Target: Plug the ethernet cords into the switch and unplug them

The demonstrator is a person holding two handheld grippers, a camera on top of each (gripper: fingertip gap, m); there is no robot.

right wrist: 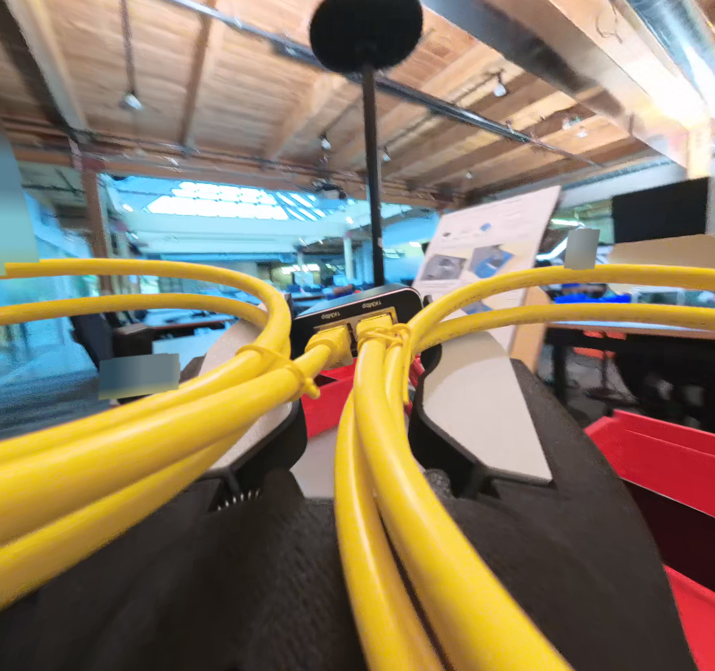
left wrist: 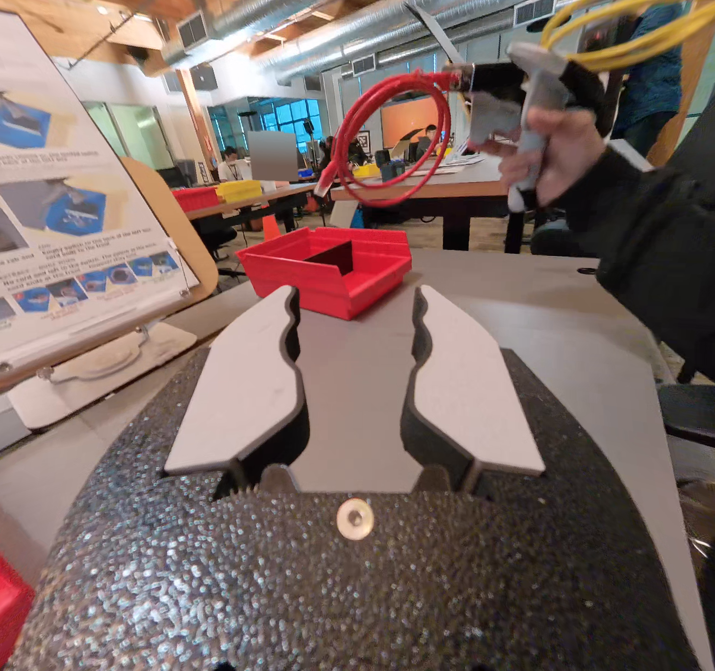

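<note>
My right gripper (right wrist: 356, 306) is shut on a small black switch (right wrist: 387, 298) and holds it in the air. Two yellow ethernet cords (right wrist: 332, 339) are plugged into its near ports, and their tied loops spread to both sides. In the left wrist view the right gripper (left wrist: 503, 86) is up at the right with the switch (left wrist: 489, 74). A coiled red cord (left wrist: 390, 146) hangs from the switch's far side, and yellow loops (left wrist: 619, 26) trail behind. My left gripper (left wrist: 354, 300) is open and empty, low over the grey table (left wrist: 503, 304).
A red bin (left wrist: 329, 273) with a black divider sits just beyond my left fingertips. An instruction board (left wrist: 77, 188) stands at the left. More red bins (right wrist: 657, 459) lie below my right gripper. A black foam ball on a thin rod (right wrist: 365, 26) rises behind the switch. Left tips to right tips: about 30 centimetres.
</note>
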